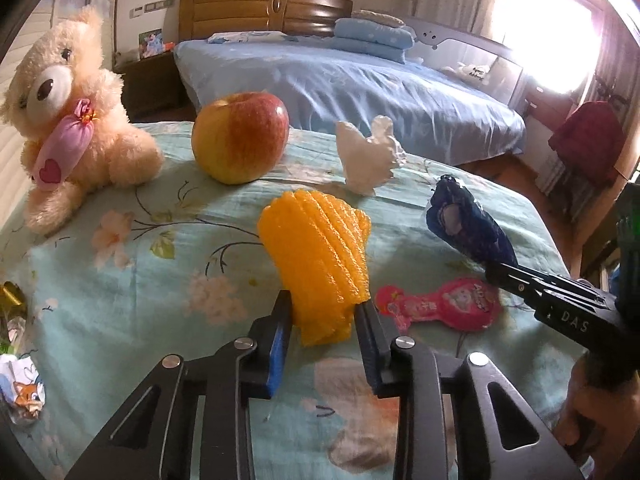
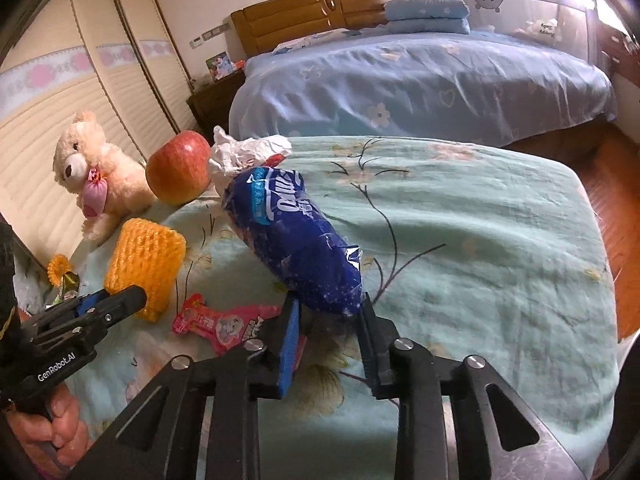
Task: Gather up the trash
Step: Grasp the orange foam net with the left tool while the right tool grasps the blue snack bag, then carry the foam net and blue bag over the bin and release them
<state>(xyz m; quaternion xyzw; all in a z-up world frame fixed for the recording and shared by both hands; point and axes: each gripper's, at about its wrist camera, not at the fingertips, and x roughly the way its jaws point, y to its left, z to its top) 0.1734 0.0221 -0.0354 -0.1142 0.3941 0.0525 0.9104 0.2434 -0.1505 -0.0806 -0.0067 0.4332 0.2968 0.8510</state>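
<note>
An orange foam fruit net (image 1: 316,256) lies on the flowered green bedspread (image 1: 132,280), and my left gripper (image 1: 325,312) is shut on its near end. In the right wrist view the same orange foam net (image 2: 144,264) shows at the left with the left gripper (image 2: 132,298) on it. A crumpled dark blue plastic wrapper (image 2: 292,236) is clamped at its lower end by my right gripper (image 2: 330,308). From the left wrist view, the blue wrapper (image 1: 468,224) sticks up from the right gripper (image 1: 494,270). A pink snack wrapper (image 1: 440,304) lies flat between them. A crumpled white paper (image 1: 366,156) stands behind.
A red-yellow apple (image 1: 240,140) and a cream teddy bear (image 1: 76,120) sit at the far left of the bedspread. More crumpled wrappers (image 1: 22,392) lie at the left edge. A blue-sheeted bed (image 1: 340,88) stands beyond, with wardrobe doors (image 2: 60,120) on the left.
</note>
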